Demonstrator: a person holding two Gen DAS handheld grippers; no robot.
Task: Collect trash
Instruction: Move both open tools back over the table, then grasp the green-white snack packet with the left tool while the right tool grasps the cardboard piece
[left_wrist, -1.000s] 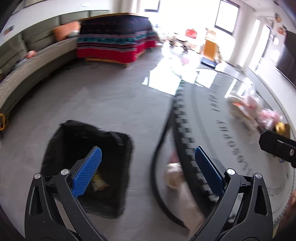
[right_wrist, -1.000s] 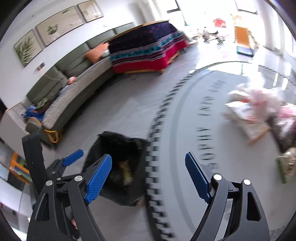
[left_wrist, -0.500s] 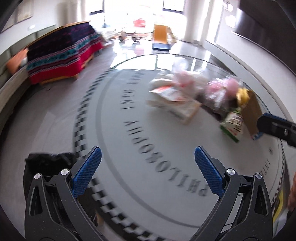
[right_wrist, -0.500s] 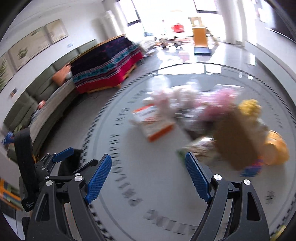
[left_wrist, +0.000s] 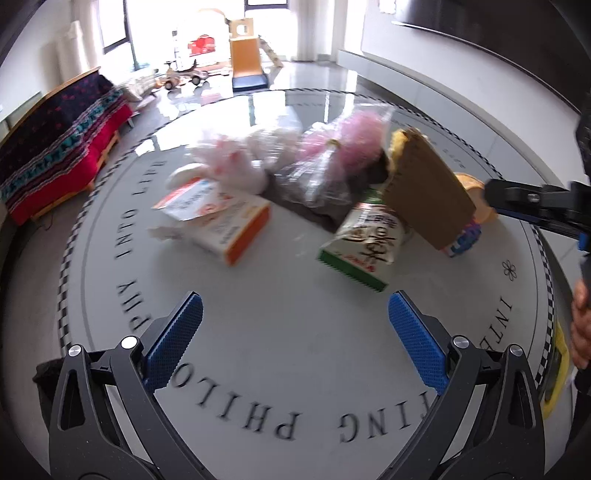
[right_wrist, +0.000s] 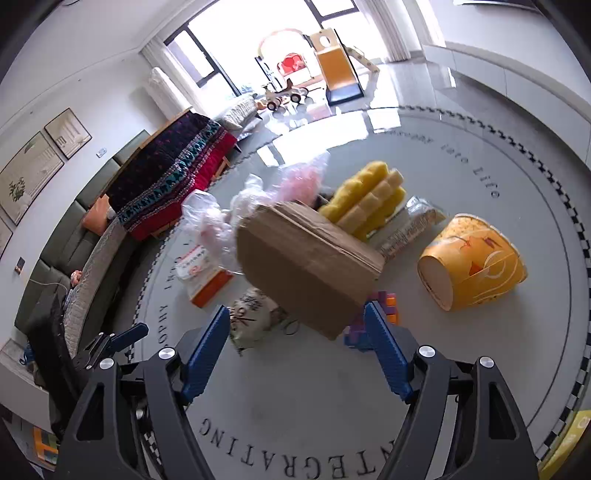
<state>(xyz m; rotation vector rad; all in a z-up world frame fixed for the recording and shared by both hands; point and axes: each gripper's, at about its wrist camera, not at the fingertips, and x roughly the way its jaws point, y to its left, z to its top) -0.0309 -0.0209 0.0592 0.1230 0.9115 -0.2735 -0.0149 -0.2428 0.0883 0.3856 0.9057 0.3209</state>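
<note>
Left wrist view: the left gripper (left_wrist: 295, 325) hovers with its blue fingers spread wide and nothing between them, above a round table (left_wrist: 295, 369) printed with lettering. The trash lies beyond the fingertips: an orange-and-white box (left_wrist: 218, 221), a green snack packet (left_wrist: 364, 247), a brown cardboard box (left_wrist: 424, 195), and clear bags (left_wrist: 321, 162).

Right wrist view: the right gripper (right_wrist: 299, 347) is likewise spread and holds nothing; the cardboard box (right_wrist: 306, 266) sits just ahead of its fingertips, beside yellow sponges (right_wrist: 369, 199) and a tipped orange paper cup (right_wrist: 472, 262).
</note>
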